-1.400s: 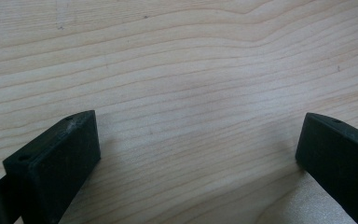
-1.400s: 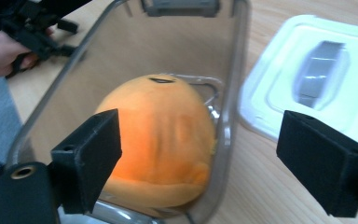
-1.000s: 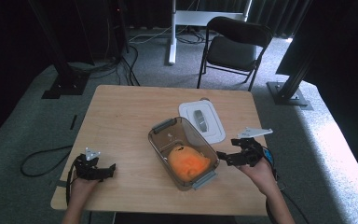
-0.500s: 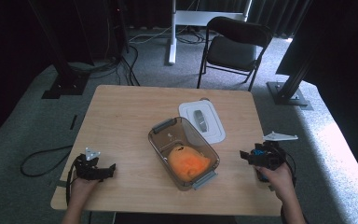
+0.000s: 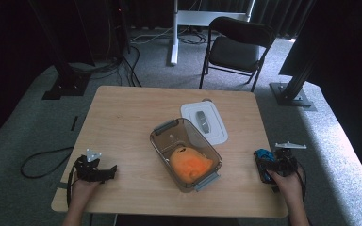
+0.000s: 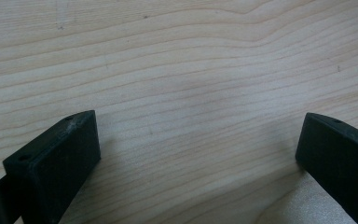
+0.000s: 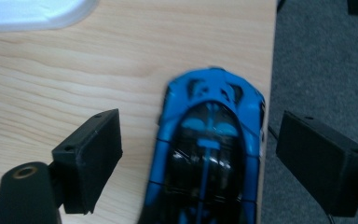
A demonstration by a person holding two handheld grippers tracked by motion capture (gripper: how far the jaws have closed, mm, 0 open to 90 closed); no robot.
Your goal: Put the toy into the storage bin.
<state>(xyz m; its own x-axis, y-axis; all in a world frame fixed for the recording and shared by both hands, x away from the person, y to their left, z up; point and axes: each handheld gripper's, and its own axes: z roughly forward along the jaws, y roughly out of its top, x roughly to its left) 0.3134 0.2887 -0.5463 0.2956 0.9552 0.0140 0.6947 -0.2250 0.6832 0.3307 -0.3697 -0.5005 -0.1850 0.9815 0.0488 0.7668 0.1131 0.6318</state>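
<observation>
A blue and black toy car [image 7: 209, 149] lies on the wood by the table's right edge [image 5: 269, 155]. My right gripper [image 7: 203, 140] straddles it, with a gap between each pad and the car's sides. Its jaws have just been opening, so it stands open around the car. In the high view that gripper [image 5: 269, 165] sits at the right edge in a hand, the car [image 5: 262, 154] under it. My left gripper [image 5: 99, 172] rests near the front left corner; its jaws [image 6: 196, 140] stand wide open over bare wood.
A clear plastic container [image 5: 162, 129] with grey latches stands mid-table with an orange soft thing [image 5: 191, 165] inside. Its white lid [image 5: 205, 123] lies flat behind it. A black chair [image 5: 238, 47] and dark stands are on the carpet beyond the table.
My right gripper has moved right and down, from beside the container to the table's right edge. The left gripper has stayed where it was.
</observation>
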